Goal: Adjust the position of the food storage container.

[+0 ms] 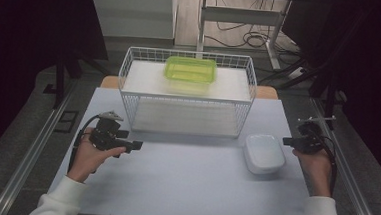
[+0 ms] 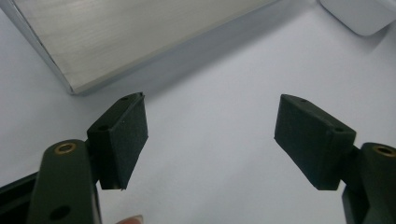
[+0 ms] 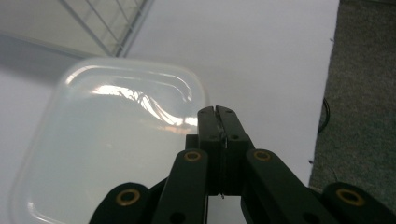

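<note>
A white lidded container [image 1: 264, 153] lies on the pale table at the right, in front of the wire rack. My right gripper [image 1: 286, 141] hovers just off its right side, its jaws pressed together with nothing between them. In the right gripper view the shut tips [image 3: 217, 112] sit over the rounded corner of the white container [image 3: 116, 154]. My left gripper [image 1: 135, 145] rests at the table's left, pointing right. Its pads [image 2: 123, 140] stand wide apart over bare table in the left gripper view, which places the left gripper [image 2: 210, 135] near the rack's lower shelf [image 2: 130, 32].
A white wire rack [image 1: 131, 64] stands at the back middle of the table [image 1: 184, 182], with a green translucent container [image 1: 191, 70] on its upper shelf. Metal rails run along both table sides. Cables lie on the floor beyond.
</note>
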